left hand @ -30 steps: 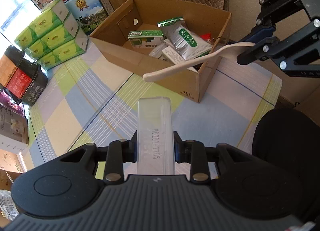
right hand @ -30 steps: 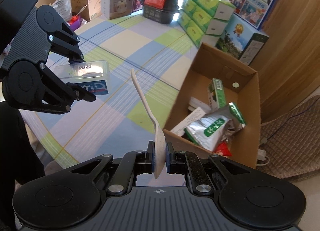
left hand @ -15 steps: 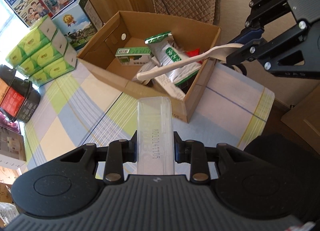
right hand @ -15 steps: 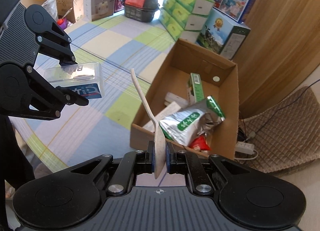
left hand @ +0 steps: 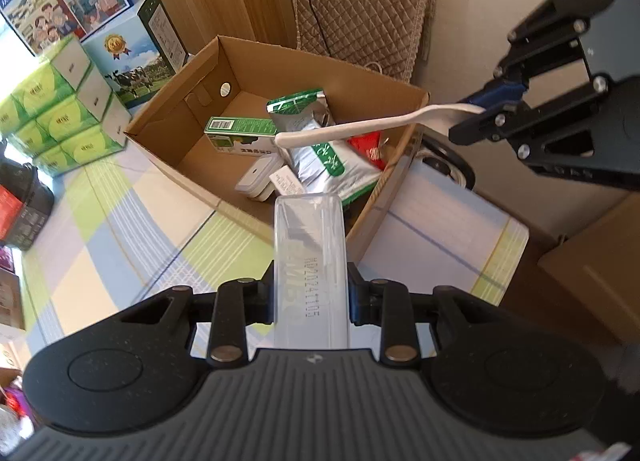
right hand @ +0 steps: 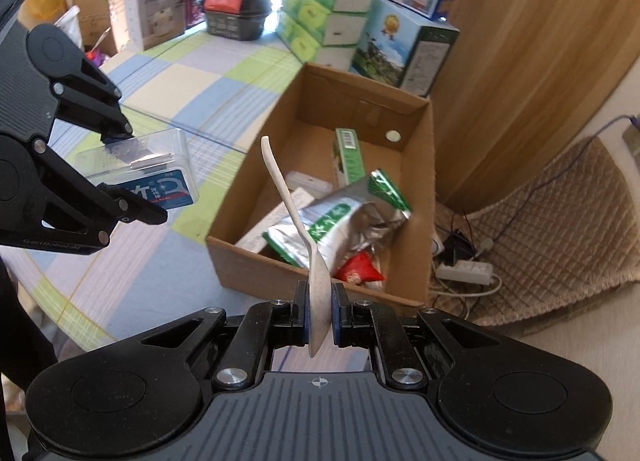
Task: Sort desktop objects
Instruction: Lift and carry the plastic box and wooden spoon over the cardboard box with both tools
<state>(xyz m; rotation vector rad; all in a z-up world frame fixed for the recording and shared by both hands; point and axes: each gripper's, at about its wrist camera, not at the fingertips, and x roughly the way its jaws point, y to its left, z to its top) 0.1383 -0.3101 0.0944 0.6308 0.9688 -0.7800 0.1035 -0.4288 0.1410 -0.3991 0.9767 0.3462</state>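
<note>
Now both grippers have advanced toward the cardboard box (right hand: 416, 197), which fills more of each view than a second ago; judged from this, the drop-off stage is near.

The right gripper (right hand: 319, 319) is clamped on the bowl end of the white spoon (right hand: 294, 217), whose handle projects far out over the box contents (a green-and-silver pouch (right hand: 340, 221), a green carton (right hand: 349, 155)).

The left gripper (left hand: 310, 297) is clamped on the clear plastic case (left hand: 309, 261), held level just short of the near box wall, above the checked tablecloth (left hand: 120, 221).

Neither item is released yet. Tissue packs (right hand: 320, 21) stand at the far side.
</note>
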